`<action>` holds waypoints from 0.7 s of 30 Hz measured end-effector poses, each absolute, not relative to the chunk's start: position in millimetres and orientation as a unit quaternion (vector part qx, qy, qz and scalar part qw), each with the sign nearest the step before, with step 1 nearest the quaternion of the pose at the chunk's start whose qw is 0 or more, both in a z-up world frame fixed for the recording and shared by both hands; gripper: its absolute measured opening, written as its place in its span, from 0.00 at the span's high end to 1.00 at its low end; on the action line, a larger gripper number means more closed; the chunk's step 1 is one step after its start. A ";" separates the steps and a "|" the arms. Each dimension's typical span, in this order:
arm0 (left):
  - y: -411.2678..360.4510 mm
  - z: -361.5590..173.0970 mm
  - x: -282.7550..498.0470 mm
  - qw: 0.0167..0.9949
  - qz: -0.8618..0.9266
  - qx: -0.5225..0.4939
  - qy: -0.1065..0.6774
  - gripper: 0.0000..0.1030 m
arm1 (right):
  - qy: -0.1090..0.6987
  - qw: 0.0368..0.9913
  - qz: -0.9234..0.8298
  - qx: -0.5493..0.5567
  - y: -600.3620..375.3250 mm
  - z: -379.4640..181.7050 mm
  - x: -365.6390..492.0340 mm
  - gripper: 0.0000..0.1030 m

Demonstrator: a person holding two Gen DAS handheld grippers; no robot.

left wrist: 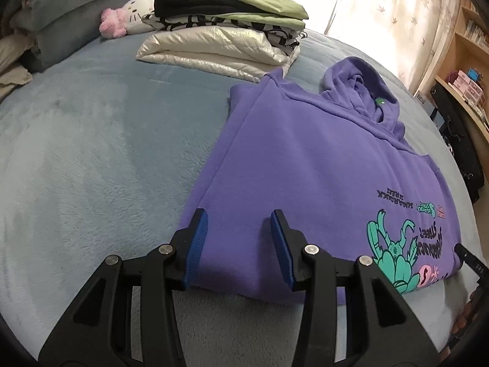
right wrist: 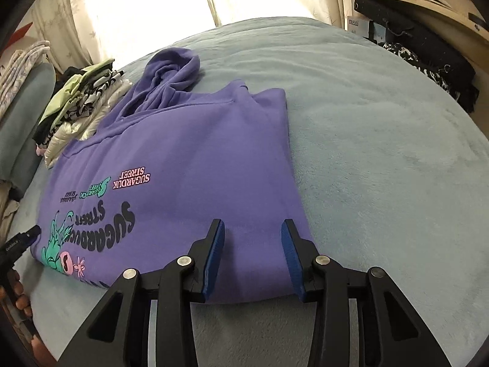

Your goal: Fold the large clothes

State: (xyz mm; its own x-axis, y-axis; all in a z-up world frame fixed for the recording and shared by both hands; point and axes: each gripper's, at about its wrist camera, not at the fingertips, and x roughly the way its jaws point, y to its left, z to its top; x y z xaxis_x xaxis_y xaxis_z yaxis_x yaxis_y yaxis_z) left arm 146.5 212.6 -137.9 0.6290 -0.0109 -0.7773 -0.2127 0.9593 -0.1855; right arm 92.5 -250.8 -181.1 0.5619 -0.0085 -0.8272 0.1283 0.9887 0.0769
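A purple hoodie (left wrist: 305, 159) lies flat on the blue-grey bed, sleeves folded in, hood at the far end, printed graphic toward me. It also shows in the right wrist view (right wrist: 189, 153). My left gripper (left wrist: 240, 217) is open and empty, its blue pads over the hoodie's near left corner. My right gripper (right wrist: 253, 226) is open and empty over the near right corner. The other gripper's tip shows at the frame edge in each view, the right one (left wrist: 464, 255) and the left one (right wrist: 27, 235).
A stack of folded clothes (left wrist: 226, 33) sits at the far end of the bed (left wrist: 91, 140), beside a Hello Kitty plush (left wrist: 131, 15) and pillows (left wrist: 70, 6). It also shows in the right wrist view (right wrist: 79, 104). Curtains (right wrist: 137, 6) and a wooden shelf (right wrist: 428, 6) stand beyond.
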 end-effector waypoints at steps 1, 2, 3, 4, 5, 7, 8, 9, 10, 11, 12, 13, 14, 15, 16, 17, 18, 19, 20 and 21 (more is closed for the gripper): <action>210.9 -134.7 144.9 0.894 0.057 -0.127 0.427 0.62 | 0.468 0.880 -0.039 0.066 -249.0 -179.0 93.2 0.62; 209.4 -131.7 144.9 0.894 0.055 -0.122 0.427 0.62 | 0.469 0.880 -0.037 0.068 -245.7 -174.0 92.9 0.62; 208.1 -128.7 144.8 0.895 0.052 -0.118 0.427 0.62 | 0.468 0.880 -0.034 0.075 -246.1 -170.4 94.6 0.62; 205.7 -123.1 145.4 0.897 0.048 -0.111 0.426 0.62 | 0.468 0.880 -0.032 0.080 -246.0 -166.0 94.8 0.62; 203.2 -118.0 146.5 0.899 0.042 -0.105 0.424 0.62 | 0.468 0.879 -0.031 0.085 -245.7 -162.0 98.1 0.62; 196.6 -106.1 151.0 0.903 0.032 -0.090 0.419 0.62 | 0.471 0.877 -0.026 0.091 -244.7 -154.1 103.5 0.62; 193.7 -99.8 155.1 0.905 0.027 -0.084 0.416 0.62 | 0.471 0.877 -0.022 0.094 -244.2 -148.8 108.8 0.62; 190.6 -93.0 161.4 0.907 0.019 -0.080 0.414 0.61 | 0.471 0.877 -0.018 0.095 -243.2 -142.8 114.8 0.62; 188.7 -87.8 167.9 0.907 0.012 -0.077 0.413 0.60 | 0.469 0.878 -0.013 0.095 -242.0 -136.8 121.6 0.62; 184.5 -80.9 177.0 0.908 0.004 -0.071 0.412 0.58 | 0.467 0.879 -0.009 0.094 -240.6 -130.7 127.9 0.62; 179.5 -73.6 189.3 0.910 -0.007 -0.064 0.409 0.54 | 0.463 0.881 -0.003 0.095 -239.1 -122.5 137.1 0.62; 174.4 -67.9 200.5 0.911 -0.019 -0.057 0.407 0.52 | 0.461 0.882 0.001 0.096 -238.2 -117.1 144.8 0.62; 169.2 -63.0 213.2 0.911 -0.032 -0.049 0.408 0.48 | 0.458 0.884 0.008 0.097 -236.6 -109.1 156.7 0.61; 162.6 -57.9 230.7 0.910 -0.047 -0.040 0.411 0.46 | 0.456 0.885 0.012 0.099 -235.2 -102.9 167.4 0.58; 156.2 -54.2 245.3 0.909 -0.057 -0.032 0.413 0.45 | 0.454 0.885 0.015 0.098 -234.0 -97.8 179.6 0.57; 149.5 -51.3 263.7 0.907 -0.065 -0.021 0.415 0.45 | 0.453 0.886 0.017 0.097 -232.3 -93.5 190.2 0.55; 141.9 -49.3 284.8 0.906 -0.068 -0.007 0.419 0.45 | 0.453 0.886 0.024 0.095 -229.6 -89.8 203.3 0.53; 135.2 -48.5 302.2 0.904 -0.074 0.004 0.422 0.45 | 0.454 0.885 0.033 0.091 -225.7 -86.5 220.7 0.52; 128.9 -48.5 321.3 0.902 -0.078 0.013 0.425 0.45 | 0.457 0.884 0.036 0.089 -222.8 -85.3 233.1 0.50; 122.6 -49.6 341.6 0.900 -0.077 0.021 0.429 0.45 | 0.461 0.882 0.042 0.087 -218.7 -84.6 250.6 0.50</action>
State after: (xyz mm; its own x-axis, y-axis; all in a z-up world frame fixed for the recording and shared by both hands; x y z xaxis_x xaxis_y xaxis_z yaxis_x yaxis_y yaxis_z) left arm 341.6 122.6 -49.6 0.6199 -0.1212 -0.7752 0.1565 0.9873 -0.0292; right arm 250.6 -218.7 -84.5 0.5721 0.1538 -0.8057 0.0064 0.9814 0.1919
